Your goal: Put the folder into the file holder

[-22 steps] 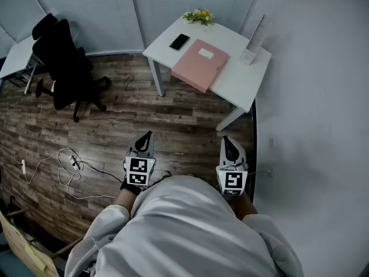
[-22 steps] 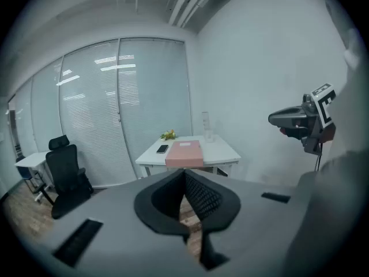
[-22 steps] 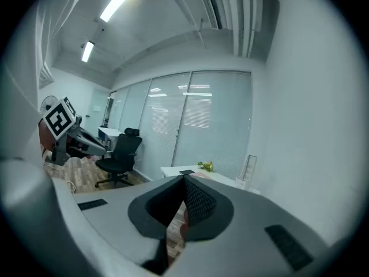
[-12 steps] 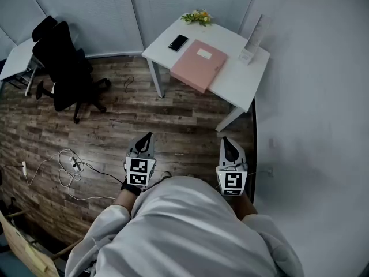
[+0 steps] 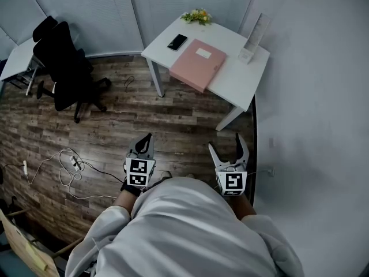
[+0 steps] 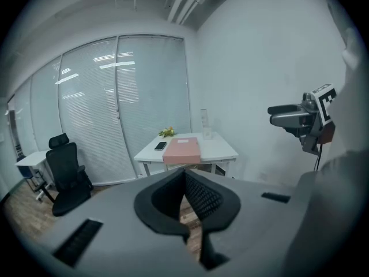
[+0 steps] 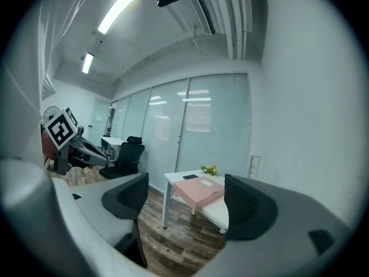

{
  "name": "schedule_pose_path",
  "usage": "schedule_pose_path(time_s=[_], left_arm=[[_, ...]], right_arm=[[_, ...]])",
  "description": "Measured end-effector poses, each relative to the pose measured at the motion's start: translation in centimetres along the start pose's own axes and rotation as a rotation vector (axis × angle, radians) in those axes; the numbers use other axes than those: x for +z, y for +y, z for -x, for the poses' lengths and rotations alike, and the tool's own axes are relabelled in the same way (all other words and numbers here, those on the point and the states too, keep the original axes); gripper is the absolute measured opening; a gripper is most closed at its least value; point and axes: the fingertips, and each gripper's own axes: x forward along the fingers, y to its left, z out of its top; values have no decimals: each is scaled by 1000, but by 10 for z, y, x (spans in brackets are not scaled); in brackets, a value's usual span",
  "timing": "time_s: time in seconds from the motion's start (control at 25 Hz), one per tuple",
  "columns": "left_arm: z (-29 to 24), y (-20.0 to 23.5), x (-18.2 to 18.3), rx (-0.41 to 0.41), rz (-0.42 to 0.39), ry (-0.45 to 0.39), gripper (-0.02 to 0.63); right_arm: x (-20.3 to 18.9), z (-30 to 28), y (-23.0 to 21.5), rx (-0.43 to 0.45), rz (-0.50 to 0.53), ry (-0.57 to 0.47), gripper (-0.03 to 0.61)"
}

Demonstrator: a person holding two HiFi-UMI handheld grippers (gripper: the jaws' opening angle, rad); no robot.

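I stand back from the white surface with both arms low in front of me, well apart from everything on it. My left tongs are closed, the two dark pads pressed together with nothing between them, pointing out over the wooden floor. My right tongs are spread wide and empty, and through the gap I look straight at the surface. The pink folder lies flat on it, a white label on its cover, its nearer long edge reaching the rim of the surface. A dark phone lies just beside the folder toward the window side, and a small bunch of yellow flowers sits at the far corner. The clear file holder stands upright at the wall-side edge, near the folder but not touching it. Off to my left a black office chair stands beside another white desk, and white cables trail across the floor near my left side.
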Motion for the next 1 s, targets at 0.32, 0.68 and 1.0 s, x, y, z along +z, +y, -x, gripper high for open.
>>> schedule_pose_path(time_s=[0.32,0.68,1.0], left_arm=[[4,-11,-15,39,21,45,8],[-4,4,-34,69,67,75,8],[-82,45,-20,-33,53,53,8]], right_arm=[[-19,-2,-9,33,-4,9,399],[-31,-32,-2,69,-6,22,398],[-33,-93,-10,-3,7,68,397]])
